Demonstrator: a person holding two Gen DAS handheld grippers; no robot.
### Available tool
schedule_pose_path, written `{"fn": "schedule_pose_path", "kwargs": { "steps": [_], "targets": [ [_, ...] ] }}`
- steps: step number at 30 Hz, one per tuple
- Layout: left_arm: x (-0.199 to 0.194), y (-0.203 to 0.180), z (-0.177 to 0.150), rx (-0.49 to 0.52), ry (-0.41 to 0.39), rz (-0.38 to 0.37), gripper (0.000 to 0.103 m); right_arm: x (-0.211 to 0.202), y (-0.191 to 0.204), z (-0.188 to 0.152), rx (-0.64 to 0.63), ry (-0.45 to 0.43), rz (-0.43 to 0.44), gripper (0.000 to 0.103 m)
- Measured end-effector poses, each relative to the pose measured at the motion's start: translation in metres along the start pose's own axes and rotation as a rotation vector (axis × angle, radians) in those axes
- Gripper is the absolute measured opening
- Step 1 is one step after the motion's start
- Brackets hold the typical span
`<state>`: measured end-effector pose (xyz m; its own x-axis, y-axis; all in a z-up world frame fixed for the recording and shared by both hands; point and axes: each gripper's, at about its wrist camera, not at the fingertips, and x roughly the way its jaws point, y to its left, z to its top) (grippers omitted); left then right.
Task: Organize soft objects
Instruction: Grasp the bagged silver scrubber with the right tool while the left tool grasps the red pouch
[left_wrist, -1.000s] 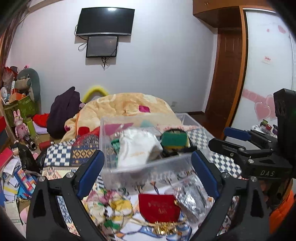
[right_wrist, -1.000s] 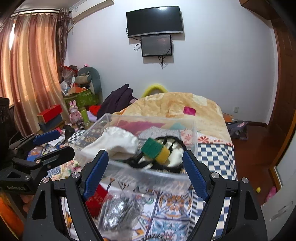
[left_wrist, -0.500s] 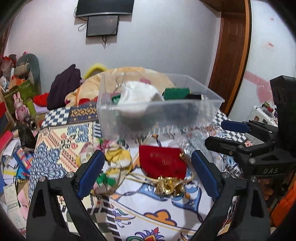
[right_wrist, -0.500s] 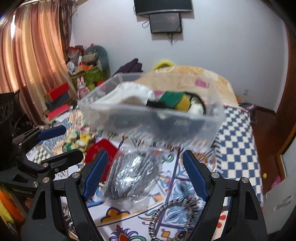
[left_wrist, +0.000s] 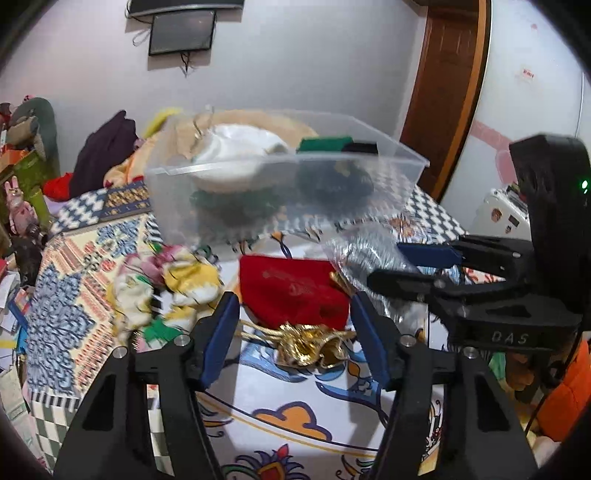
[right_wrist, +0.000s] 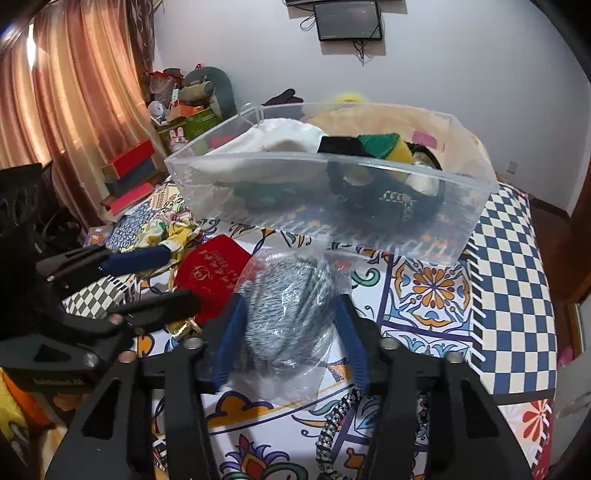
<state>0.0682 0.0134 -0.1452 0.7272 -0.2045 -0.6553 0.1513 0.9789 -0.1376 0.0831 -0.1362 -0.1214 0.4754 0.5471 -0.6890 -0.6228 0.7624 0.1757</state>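
Both tongs lowered, jaws closing | left tongs (left_wrist: 291, 325) astride red pouch (left_wrist: 291, 291), untouched | right tongs (right_wrist: 291, 332) astride bagged grey item (right_wrist: 288, 314), contact unclear

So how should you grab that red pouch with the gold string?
Probably by the near edge of the red pouch, just above the gold drawstring, coming down from the front. It lies flat and soft on the bedspread, so pinching a fold of cloth should work. The left gripper has just been closing, with that edge between its fingers.
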Motion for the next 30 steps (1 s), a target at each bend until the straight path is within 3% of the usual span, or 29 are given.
{"fn": "schedule_pose_path", "kwargs": {
  "steps": [5, 13, 20, 30],
  "targets": [
    [0.008, -0.002, -0.005, 0.004, 0.026, -0.001, 0.056, -0.003, -0.003, -0.001, 0.012, -0.01, 0.002, 0.026],
    [0.01, -0.008, -0.009, 0.012, -0.002, -0.011, 0.032, -0.019, -0.006, 0.002, 0.014, -0.05, -0.006, 0.024],
    [-0.008, -0.01, -0.002, 0.015, -0.055, 0.007, 0.03, -0.043, -0.009, 0.01, 0.025, -0.119, -0.023, 0.024],
    [-0.05, -0.004, 0.028, -0.01, -0.169, -0.037, 0.03, -0.07, -0.014, 0.025, 0.036, -0.216, -0.06, 0.024]
  ]
}}
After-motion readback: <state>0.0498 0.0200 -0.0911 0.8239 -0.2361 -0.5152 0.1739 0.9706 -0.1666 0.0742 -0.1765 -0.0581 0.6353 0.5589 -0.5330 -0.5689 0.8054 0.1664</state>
